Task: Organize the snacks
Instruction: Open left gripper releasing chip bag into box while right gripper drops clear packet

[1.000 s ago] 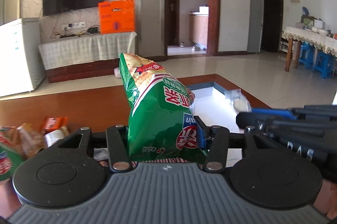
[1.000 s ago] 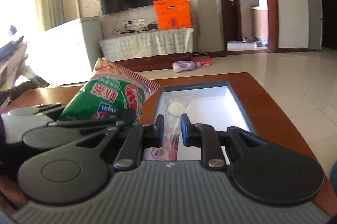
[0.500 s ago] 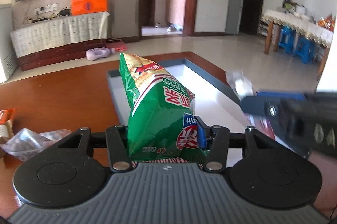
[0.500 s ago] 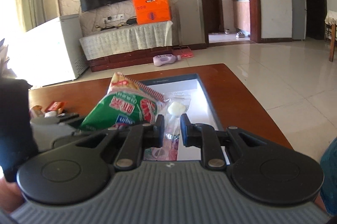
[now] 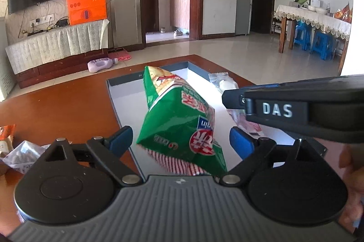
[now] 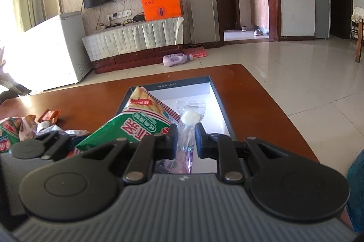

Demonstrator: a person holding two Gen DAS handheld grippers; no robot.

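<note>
Left tongs (image 5: 180, 139) are springing apart, and the green chip bag (image 5: 179, 119) they were clamping a moment ago is tipping free between the blue pads, touching neither, at frame centre over the open box (image 5: 118, 94): one snack going in. Right tongs (image 6: 185, 139) are staying clamped on a clear candy packet (image 6: 190, 121). The bag's underside is hidden, so landing is unclear. Leftover snacks (image 5: 16, 148) are lying cropped at the counter (image 5: 68, 103) edge, lower left.

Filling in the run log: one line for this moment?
left gripper: opening, clear of green chip bag | right gripper: shut on clear packet | over tray
</note>
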